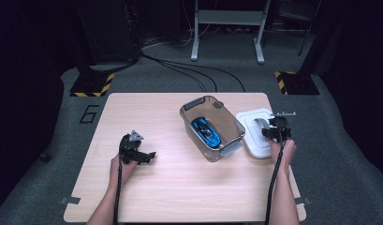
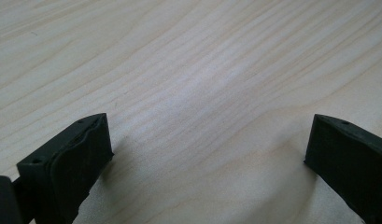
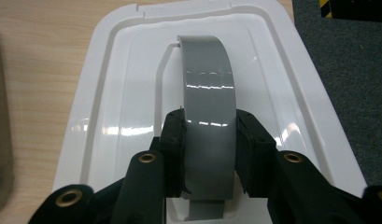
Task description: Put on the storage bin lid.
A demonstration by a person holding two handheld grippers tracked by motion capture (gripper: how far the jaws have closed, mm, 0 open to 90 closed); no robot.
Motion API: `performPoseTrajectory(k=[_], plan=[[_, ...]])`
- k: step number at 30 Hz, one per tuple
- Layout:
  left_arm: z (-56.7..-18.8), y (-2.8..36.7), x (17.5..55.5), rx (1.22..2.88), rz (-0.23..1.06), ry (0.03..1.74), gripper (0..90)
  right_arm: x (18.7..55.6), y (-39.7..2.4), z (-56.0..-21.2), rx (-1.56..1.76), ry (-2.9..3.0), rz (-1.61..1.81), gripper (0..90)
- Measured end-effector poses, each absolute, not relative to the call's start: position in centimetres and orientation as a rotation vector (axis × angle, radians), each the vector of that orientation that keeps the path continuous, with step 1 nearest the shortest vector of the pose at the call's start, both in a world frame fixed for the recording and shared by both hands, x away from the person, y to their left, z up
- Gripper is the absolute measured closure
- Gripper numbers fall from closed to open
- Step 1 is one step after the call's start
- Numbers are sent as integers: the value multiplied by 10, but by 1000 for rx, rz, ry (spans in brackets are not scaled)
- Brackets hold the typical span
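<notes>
left gripper (image 1: 149, 156): nearest the person, low over bare wood at the left of the table (image 1: 147, 197); in the left gripper view its jaws stand spread wide with only wood grain between them. it holds nothing.
right gripper (image 3: 209, 140): at the right edge of the table, over the lid; its two pads pinch the grey handle from both sides, pressing on its flanks in the right gripper view.
grey handle (image 3: 208, 107): an arched strap that rises from the middle of the lid, gripped near its lower end.
lid (image 3: 123, 84): white, with a raised rim; it lies flat on the wood just beside the bin, its far edge near the table's right side. whether it has left the wood at all i cannot tell.
bin (image 1: 194, 129): clear grey plastic, open at the top, set at an angle right of the table's middle, with grey latches at both short ends.
toy car (image 1: 206, 131): blue and black, lying on the floor of the bin.
done, as it looks: the car is in the bin and the lid's handle is grasped.
left, by my reading: lift the lid, carry it over the bin, seat it square on the rim, and likely press the latches shut.
</notes>
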State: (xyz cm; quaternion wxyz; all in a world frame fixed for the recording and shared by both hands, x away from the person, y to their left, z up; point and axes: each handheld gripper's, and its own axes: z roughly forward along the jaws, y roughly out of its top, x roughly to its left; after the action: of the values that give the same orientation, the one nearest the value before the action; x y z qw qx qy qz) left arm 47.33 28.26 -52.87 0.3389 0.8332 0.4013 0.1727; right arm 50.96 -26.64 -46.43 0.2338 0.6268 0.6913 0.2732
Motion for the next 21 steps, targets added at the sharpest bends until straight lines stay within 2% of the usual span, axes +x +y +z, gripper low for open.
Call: performPoseTrajectory(k=[21], plan=[[-529, 283, 473, 2169, 451, 1045, 4, 491, -268, -405, 1651, 1903, 768, 670]])
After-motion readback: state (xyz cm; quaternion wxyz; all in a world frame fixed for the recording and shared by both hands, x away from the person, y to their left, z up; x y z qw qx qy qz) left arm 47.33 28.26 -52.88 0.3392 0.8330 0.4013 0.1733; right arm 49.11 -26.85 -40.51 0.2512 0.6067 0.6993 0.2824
